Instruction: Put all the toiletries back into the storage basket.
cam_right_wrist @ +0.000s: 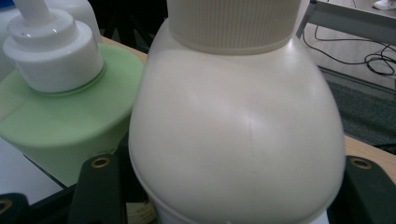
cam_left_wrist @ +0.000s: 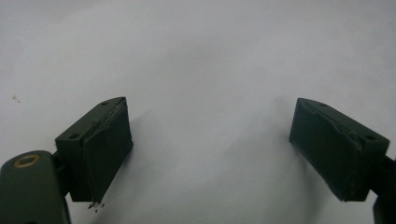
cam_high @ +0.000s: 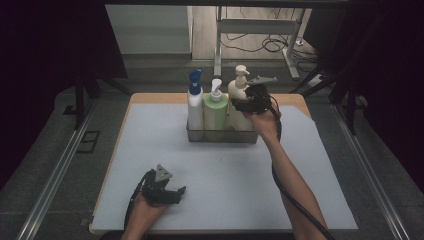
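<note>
Trouble is waiting at the wire basket [cam_high: 220,135] on the table [cam_high: 300,200]: the right gripper [cam_high: 248,102] is clamping the cream bottle [cam_high: 239,102] at its right end, touching the green bottle [cam_high: 215,112]. A tilted lift could be dragging that neighbour over. Left gripper [cam_left_wrist: 208,140] is resting with jaws apart, holding nothing. Up close, the cream bottle [cam_right_wrist: 238,130] is sitting between the right jaws; its smooth, rounded shoulder could be slipping.

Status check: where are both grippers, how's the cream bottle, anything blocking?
Right gripper around the cream bottle in the basket; grip unconfirmed. Left gripper open over the mat. Green bottle tight alongside.
</note>
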Available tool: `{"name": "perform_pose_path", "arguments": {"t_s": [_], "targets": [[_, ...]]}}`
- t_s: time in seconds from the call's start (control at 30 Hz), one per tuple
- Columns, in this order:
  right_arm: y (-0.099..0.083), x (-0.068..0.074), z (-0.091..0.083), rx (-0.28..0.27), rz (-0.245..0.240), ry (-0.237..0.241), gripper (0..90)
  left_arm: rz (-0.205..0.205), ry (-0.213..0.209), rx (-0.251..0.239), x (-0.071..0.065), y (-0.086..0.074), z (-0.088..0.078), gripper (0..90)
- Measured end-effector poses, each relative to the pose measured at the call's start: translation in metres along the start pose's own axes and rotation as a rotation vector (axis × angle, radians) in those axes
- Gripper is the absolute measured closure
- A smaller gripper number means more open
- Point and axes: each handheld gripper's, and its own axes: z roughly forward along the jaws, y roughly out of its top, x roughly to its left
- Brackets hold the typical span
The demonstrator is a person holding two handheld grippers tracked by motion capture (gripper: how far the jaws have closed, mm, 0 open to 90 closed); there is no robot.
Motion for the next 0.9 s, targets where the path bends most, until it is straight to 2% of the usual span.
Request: {"name": "perform_pose_path", "arguments": {"t_s": [0.9], "targets": [[-0.027, -0.004, 0.008, 0.056, 0.02, 0.002, 37.3, 0.0, -0.001, 0.0, 0.0, 0.0, 0.0, 12.5]]}}
